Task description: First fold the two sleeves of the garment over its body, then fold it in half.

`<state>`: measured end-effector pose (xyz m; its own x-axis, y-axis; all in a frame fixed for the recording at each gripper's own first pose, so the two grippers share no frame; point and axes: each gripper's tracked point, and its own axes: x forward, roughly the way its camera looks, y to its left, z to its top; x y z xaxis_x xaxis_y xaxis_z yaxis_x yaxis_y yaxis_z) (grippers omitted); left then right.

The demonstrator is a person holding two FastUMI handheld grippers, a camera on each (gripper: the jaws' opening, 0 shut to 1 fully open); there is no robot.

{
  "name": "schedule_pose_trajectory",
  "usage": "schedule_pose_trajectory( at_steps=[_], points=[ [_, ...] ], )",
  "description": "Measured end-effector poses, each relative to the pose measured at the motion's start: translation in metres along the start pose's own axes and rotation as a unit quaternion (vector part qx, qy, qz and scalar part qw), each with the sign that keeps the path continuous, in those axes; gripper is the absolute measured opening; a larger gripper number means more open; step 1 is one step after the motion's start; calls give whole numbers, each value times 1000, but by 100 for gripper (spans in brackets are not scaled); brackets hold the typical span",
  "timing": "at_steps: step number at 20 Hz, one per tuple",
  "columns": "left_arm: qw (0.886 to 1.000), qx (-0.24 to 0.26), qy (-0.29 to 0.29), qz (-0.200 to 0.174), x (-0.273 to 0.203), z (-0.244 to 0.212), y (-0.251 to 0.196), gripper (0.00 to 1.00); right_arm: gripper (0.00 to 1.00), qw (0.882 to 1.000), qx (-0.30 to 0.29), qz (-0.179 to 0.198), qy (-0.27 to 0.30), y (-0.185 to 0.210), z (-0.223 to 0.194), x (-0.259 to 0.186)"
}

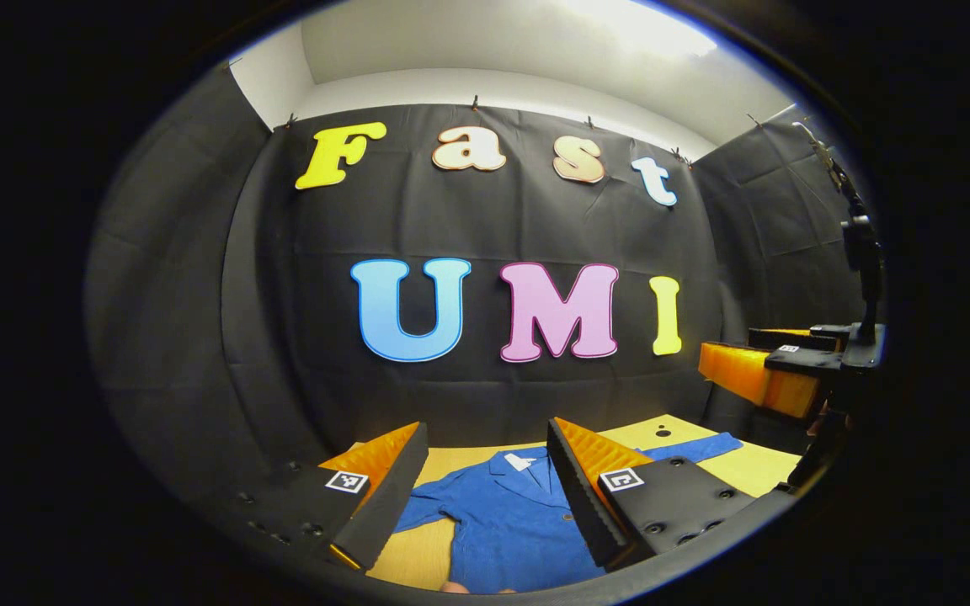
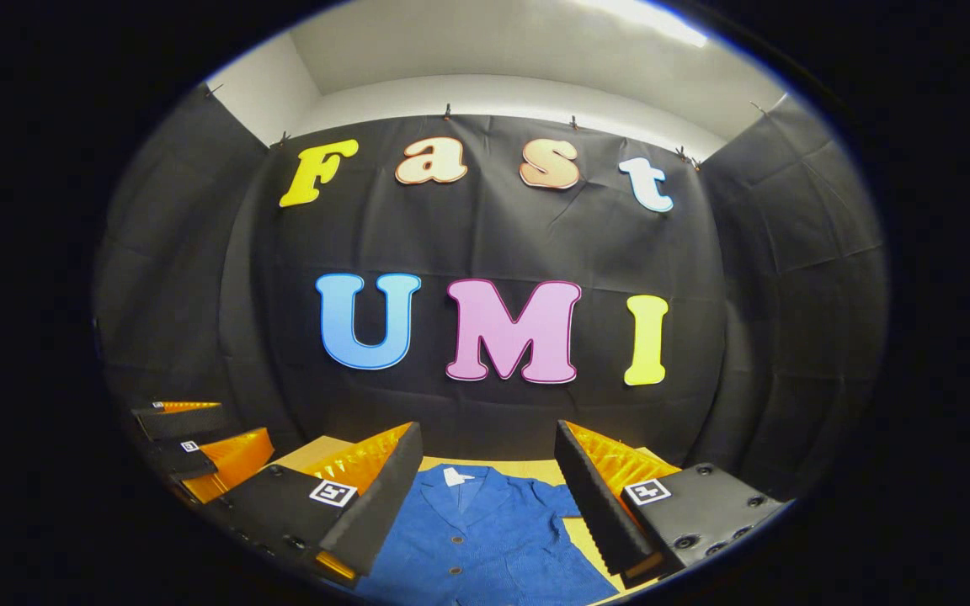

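Where it lies flat on the tan table (image 1: 759,471), a blue textured shirt (image 1: 510,522) (buttoned), both claws wide.

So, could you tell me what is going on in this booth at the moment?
A person holds two grippers above a blue shirt lying flat on a table. The left gripper and right gripper are both open and hold nothing. One sleeve lies spread out; no fold shows yet.

Both views are taken from just above the table (image 1: 746,467), faced level toward the booth's back wall. The blue garment (image 1: 506,522) is shared at lower centre. The right gripper (image 1: 759,370) is seen at the left gripper view's right edge, the left gripper (image 2: 199,438) at the right gripper view's lower left.
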<state>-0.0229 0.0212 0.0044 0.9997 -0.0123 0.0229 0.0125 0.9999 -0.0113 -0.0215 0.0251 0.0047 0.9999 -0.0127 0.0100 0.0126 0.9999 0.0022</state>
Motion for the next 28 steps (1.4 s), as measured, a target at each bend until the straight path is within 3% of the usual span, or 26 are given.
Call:
schedule_pose_trajectory(
  at_steps=[5,11,18,19,20,24,28],
  points=[
    [1000,-19,-9,0,-16,0,15,82,95,1000,-16,-6,-11,11,6,-10],
    [999,-24,0,35,-12,-5,27,82,95,1000,8,7,13,10,-13,7],
    [999,-23,6,40,12,-4,6,82,96,999,12,18,27,-11,-25,44],
    [999,-20,7,37,16,-4,2,83,99,999,10,19,28,-13,-29,47],
    [999,-17,9,34,20,-5,-2,83,96,999,7,20,31,-16,-32,50],
    [999,-22,19,33,32,-7,-13,82,99,999,19,18,43,-29,-44,63],
    [998,-28,31,38,42,-12,-20,82,96,997,20,19,68,-41,-65,81]
  ],
)
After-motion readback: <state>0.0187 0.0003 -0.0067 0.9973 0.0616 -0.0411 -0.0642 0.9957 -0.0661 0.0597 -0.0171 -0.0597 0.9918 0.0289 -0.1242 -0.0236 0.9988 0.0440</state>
